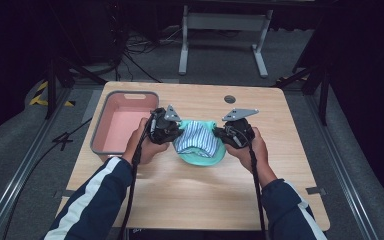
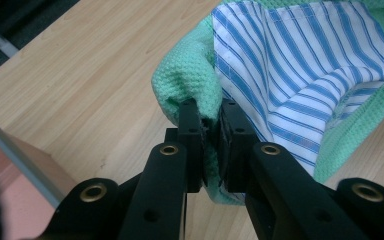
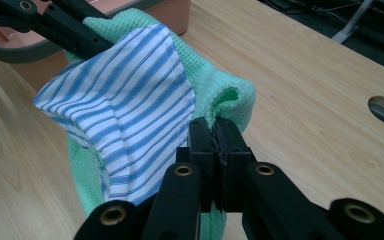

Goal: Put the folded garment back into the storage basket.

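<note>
High view: nearest to me the two hands work at the middle of the table (image 1: pixel 190 200). The left gripper (image 1: pixel 176 131) and the right gripper (image 1: pixel 219 133) each have the jaws closed tight on one side of the green cloth (image 1: pixel 200 159), with the striped cloth (image 1: pixel 198 139) lying inside it. The bundle seems lifted between them, partly touching the wood. Farther left, the pink bin (image 1: pixel 111 111) holds nothing yet, so I judge the grasp is done and the carrying remains.
</note>
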Available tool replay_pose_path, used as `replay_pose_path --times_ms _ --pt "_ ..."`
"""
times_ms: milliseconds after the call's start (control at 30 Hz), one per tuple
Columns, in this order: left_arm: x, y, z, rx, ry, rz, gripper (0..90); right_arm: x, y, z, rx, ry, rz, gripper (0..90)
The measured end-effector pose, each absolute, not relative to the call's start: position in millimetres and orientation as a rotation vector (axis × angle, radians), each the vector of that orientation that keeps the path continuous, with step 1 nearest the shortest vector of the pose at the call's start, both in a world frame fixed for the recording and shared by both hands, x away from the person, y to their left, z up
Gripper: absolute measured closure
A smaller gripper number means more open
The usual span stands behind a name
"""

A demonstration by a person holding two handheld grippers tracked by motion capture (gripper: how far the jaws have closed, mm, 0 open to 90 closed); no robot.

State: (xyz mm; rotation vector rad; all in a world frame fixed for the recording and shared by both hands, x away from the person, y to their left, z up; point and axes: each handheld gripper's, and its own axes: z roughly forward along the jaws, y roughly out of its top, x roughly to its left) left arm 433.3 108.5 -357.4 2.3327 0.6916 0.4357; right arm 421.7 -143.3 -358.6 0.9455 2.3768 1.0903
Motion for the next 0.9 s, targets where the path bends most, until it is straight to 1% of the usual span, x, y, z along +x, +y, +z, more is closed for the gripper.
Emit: replay_pose_path --times_ms 400,667,900 --pt "431.5 131.7 -341.6 2.326 0.723 0.478 82.2 427.6 -118.7 -341.6 0.888 2.385 1.116 87.7" --pt "429.5 155.5 -333.1 2.315 0.76 0.518 82.2 432.6 -98.3 -332.6 0.856 2.403 1.126 87.7" --pt "427.1 176.9 -326.9 2.3 0.805 0.515 82.2 436.4 -75.1 -324.4 0.817 2.419 1.137 87.7"
